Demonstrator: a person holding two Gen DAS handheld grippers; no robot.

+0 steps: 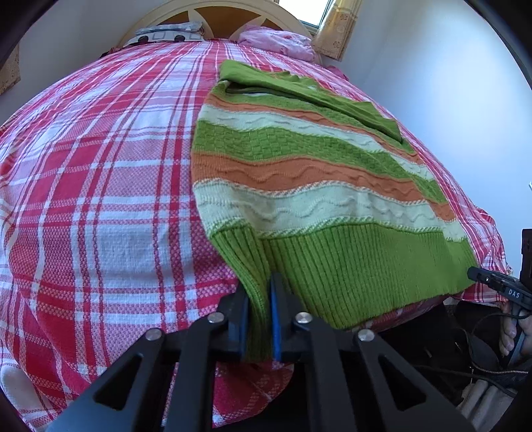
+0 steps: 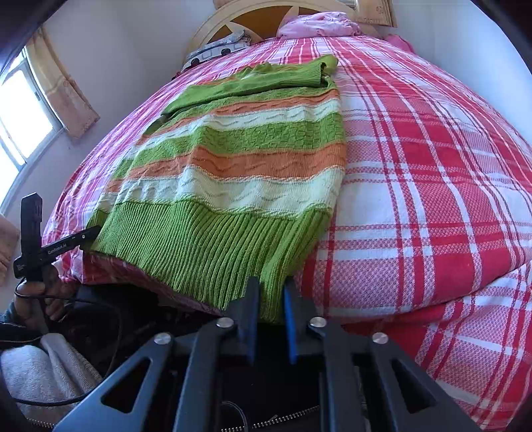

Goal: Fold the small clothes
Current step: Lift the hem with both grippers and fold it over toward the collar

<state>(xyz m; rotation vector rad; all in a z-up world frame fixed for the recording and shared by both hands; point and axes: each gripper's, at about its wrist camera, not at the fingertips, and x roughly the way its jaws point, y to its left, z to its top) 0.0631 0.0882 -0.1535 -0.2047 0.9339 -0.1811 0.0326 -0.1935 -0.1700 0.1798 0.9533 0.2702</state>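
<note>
Both jaws pinching sweater (image 1: 299, 206) hem | plaid bedspread (image 1: 99, 199) | headboard (image 1: 212, 13), window (image 2: 20, 113)

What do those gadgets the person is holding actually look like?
Each is a black two-finger gripper: the left gripper and right gripper have blue pads, triangular cut-outs in the linkage arms and silver pivot bolts. White lettering marks the handles, and a black cable trails away.

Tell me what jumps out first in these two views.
A green, orange and cream striped sweater lies on a red plaid bedspread toward the bed's near edge. Each gripper is shut on a corner of the ribbed green hem: the left gripper at one corner, the right gripper at the other. Pink bedding is bunched by the headboard.
</note>
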